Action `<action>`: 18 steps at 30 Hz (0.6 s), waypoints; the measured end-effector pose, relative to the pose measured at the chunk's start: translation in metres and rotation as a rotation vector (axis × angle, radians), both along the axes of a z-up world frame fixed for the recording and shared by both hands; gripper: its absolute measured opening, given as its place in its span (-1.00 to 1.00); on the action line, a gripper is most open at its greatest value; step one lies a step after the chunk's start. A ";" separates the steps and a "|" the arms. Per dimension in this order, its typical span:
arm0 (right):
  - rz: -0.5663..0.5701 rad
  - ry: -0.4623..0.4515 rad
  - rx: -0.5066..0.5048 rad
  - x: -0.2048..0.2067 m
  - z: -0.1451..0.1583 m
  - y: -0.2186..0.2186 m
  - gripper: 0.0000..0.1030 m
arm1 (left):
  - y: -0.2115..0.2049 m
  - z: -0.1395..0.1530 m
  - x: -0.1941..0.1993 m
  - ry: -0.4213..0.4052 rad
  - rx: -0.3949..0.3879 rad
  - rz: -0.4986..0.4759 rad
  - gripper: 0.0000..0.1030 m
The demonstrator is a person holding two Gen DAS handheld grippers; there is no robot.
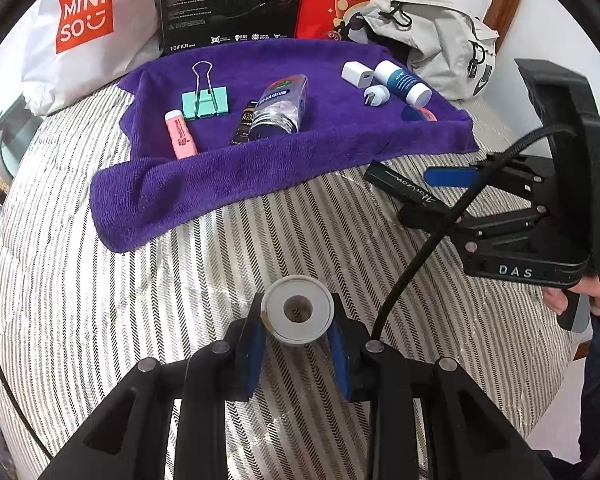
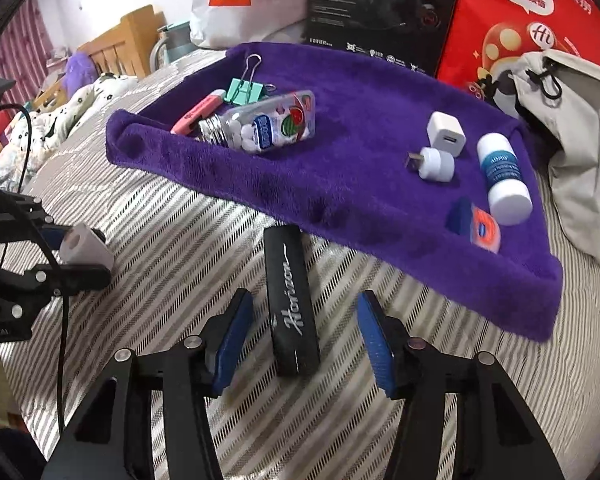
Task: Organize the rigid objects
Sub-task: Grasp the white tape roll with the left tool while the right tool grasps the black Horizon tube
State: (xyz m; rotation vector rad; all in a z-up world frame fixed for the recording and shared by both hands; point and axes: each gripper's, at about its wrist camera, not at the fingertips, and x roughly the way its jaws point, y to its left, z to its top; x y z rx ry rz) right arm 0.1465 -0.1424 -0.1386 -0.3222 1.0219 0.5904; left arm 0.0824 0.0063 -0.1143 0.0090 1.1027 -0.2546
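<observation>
Low in the left wrist view, the left gripper is clenched on a white tape roll, a short flat ring with a round centre hole, pinched by its rim between the blue pads above the striped bedcover. The same roll shows at the left edge of the right wrist view, held clear of the cover.

Centre-bottom of the right wrist view, the right gripper stands spread wide, its blue pads on either side of a black Horizon case. That case is one slim, glossy oblong with silver script along its length, lying flat on the stripes with its far end just at the edge of the purple towel; neither pad touches it.

On the towel I count nine things. Upper left in the right wrist view: one mint binder clip, one pink highlighter, one clear mint bottle on its side with white tablets inside. The left wrist view adds one dark slim tube beside that bottle. Right side: one white USB charger cube, one round white plug adapter, one white bottle with a blue label, one blue block and one orange packet touching it.
</observation>
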 end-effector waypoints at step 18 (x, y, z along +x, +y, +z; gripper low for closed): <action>-0.035 0.075 -0.086 -0.019 0.006 -0.027 -0.56 | 0.004 -0.006 0.001 0.006 -0.023 0.012 -0.47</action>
